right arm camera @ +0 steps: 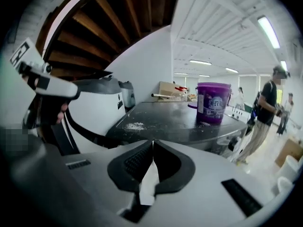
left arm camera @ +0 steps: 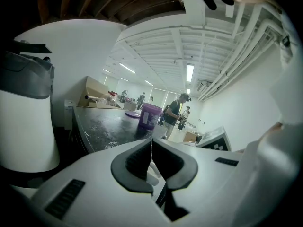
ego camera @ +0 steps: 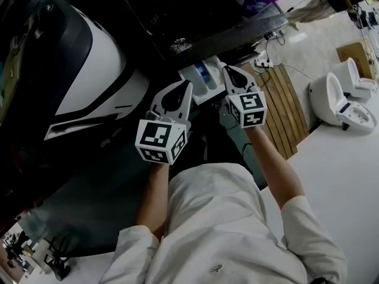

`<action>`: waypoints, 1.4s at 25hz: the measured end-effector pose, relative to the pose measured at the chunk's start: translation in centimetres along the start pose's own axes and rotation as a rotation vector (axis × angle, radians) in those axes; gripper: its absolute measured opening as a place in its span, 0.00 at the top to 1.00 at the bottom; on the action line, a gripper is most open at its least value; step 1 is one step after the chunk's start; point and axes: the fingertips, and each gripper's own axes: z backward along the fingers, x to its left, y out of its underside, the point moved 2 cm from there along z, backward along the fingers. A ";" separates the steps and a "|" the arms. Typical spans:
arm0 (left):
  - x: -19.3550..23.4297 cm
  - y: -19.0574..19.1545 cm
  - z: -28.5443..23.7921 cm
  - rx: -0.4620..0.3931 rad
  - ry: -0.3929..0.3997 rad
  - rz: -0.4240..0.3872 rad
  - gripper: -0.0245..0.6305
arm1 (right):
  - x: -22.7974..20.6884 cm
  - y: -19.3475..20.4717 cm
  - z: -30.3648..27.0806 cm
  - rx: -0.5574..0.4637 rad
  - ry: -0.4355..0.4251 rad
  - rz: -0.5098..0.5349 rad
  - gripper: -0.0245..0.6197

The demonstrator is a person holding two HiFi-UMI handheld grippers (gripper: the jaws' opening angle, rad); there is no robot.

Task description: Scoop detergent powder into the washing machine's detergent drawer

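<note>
we hold both grippers up in front of the washing machine point(ego camera: 195, 25), side by side and near each other. the left gripper point(left arm camera: 151, 142) has its jaws closed: the dark pads meet at the tips and nothing is gripped between them. the right gripper point(right arm camera: 152, 144) is the same, jaws pressed together and empty. in the head view the detergent drawer point(ego camera: 201, 78) stands pulled out of the machine's front. it is white with a blue part inside, and it lies just beyond the grippers' tips, between them. the purple tub point(right arm camera: 213, 102) stands upright on the machine's dark top, well apart from both grippers. some white powder point(right arm camera: 134, 125) is scattered on that top. to our left stands a white and dark appliance point(ego camera: 89, 70). to our right are a wooden slatted platform point(ego camera: 287, 108) and two white toilets point(ego camera: 337, 102) on the floor.
</note>
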 end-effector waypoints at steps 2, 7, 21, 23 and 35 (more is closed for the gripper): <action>-0.2 -0.1 0.2 -0.004 0.002 -0.003 0.93 | -1.0 0.0 0.3 -0.023 -0.005 -0.130 0.95; -0.7 -0.1 0.8 -0.009 0.003 -0.014 0.93 | -2.4 -0.1 1.2 -0.068 0.001 -0.286 0.95; -1.5 -0.5 1.6 -0.016 -0.011 -0.032 0.93 | -4.0 -2.1 3.3 -0.189 -0.036 -0.667 0.95; -1.5 -0.5 1.6 -0.015 -0.015 -0.032 0.93 | -4.2 -2.3 3.5 -0.202 -0.046 -0.717 0.95; -3.0 -0.2 0.5 0.003 -0.049 -0.039 0.93 | -3.7 -4.6 4.6 -0.237 -0.183 -0.829 0.95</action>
